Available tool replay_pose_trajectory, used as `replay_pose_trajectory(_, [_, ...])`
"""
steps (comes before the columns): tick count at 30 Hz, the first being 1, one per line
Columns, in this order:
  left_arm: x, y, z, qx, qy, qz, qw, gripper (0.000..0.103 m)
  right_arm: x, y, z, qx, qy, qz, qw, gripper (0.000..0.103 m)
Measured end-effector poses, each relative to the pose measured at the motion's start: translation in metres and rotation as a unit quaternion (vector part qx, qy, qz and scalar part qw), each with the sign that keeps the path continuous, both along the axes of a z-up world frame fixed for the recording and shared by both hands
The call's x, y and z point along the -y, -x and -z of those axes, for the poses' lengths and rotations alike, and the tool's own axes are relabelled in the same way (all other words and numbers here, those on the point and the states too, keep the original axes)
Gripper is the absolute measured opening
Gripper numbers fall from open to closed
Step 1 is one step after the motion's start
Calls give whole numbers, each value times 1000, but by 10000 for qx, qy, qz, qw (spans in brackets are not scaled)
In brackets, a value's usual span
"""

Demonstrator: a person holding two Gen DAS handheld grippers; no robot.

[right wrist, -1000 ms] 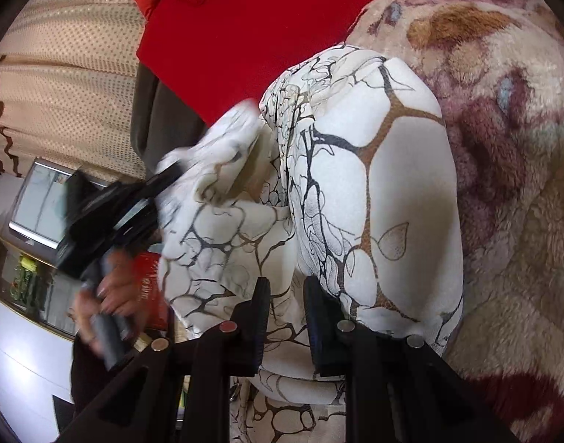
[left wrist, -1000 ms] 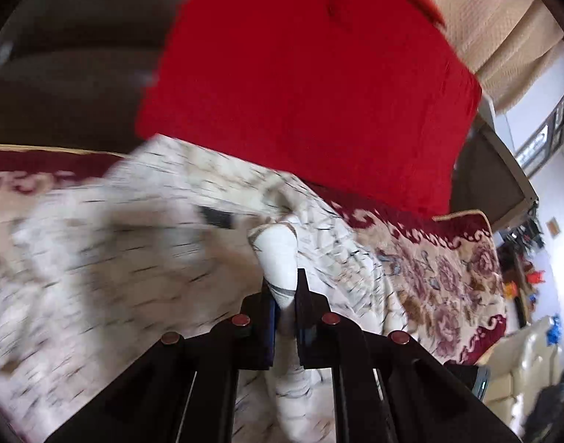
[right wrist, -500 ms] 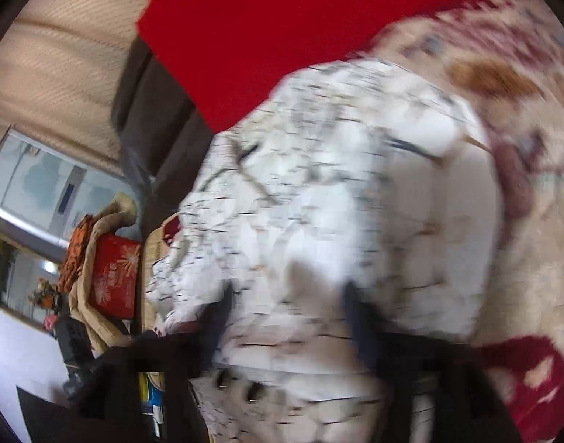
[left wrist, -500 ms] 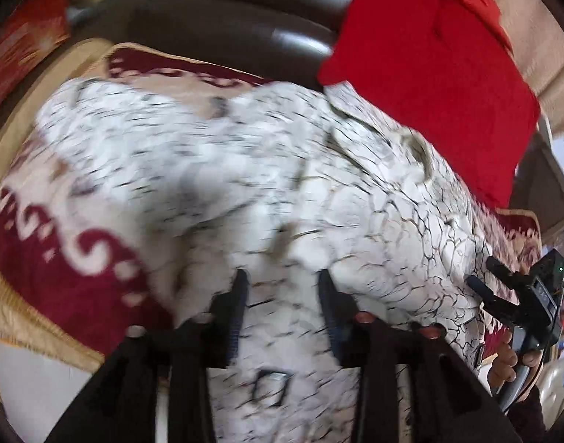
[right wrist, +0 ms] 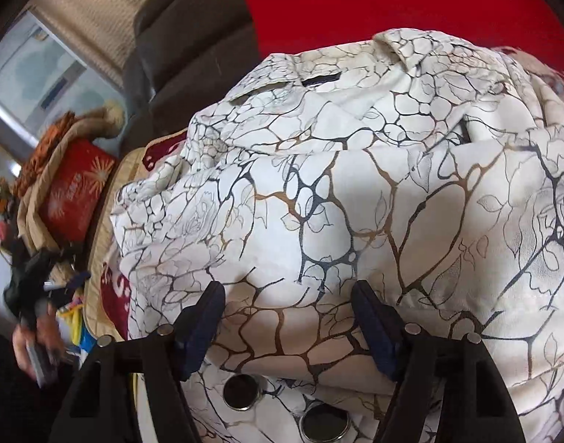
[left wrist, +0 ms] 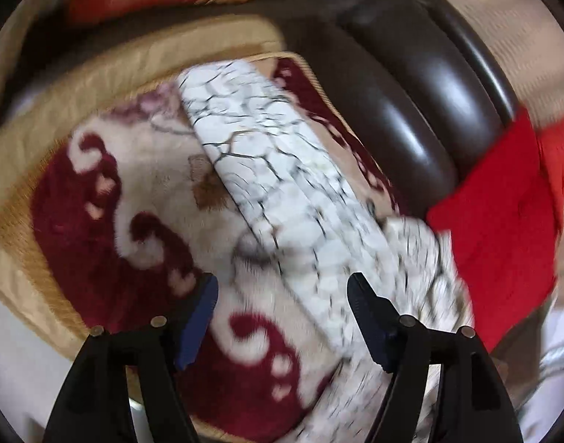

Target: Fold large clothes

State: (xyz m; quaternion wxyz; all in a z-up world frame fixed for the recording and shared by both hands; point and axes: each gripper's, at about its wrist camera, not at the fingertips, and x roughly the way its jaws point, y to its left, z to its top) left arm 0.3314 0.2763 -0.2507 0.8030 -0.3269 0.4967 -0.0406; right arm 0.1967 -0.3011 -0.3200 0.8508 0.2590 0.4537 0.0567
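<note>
The white crackle-print garment (right wrist: 355, 192) lies on the patterned blanket (left wrist: 108, 199), below both grippers. Left gripper (left wrist: 282, 295) jaws have just been opening and stand spread, gripping nothing. Right gripper (right wrist: 287, 304) jaws stand spread over the garment, gripping nothing.

Both hand-held grippers, left (left wrist: 282, 317) and right (right wrist: 287, 323), released the jacket (right wrist: 355, 203), jaws just opened.

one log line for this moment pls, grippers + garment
left gripper: open, jaws just opening, sleeve released | right gripper: open, nothing pinched | white patterned jacket: bunched on floral blanket
</note>
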Motion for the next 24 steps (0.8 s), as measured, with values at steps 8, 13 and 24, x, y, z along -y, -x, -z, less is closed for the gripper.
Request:
replay_pose_trajectory(8, [-38,-62,36,-137,646,-1038,9924,73,2,5,2,168,-50,-95,9998,75])
replay_pose_trajectory(13, [-50,-91,53,-218,867,-1172,9891,72,5,8,4,278,-132,-102,9995,75])
replay_pose_trajectory(24, [-15,-98,10,764,180,-454,9959,5,14,9,5,370,-465,-28,9982,74])
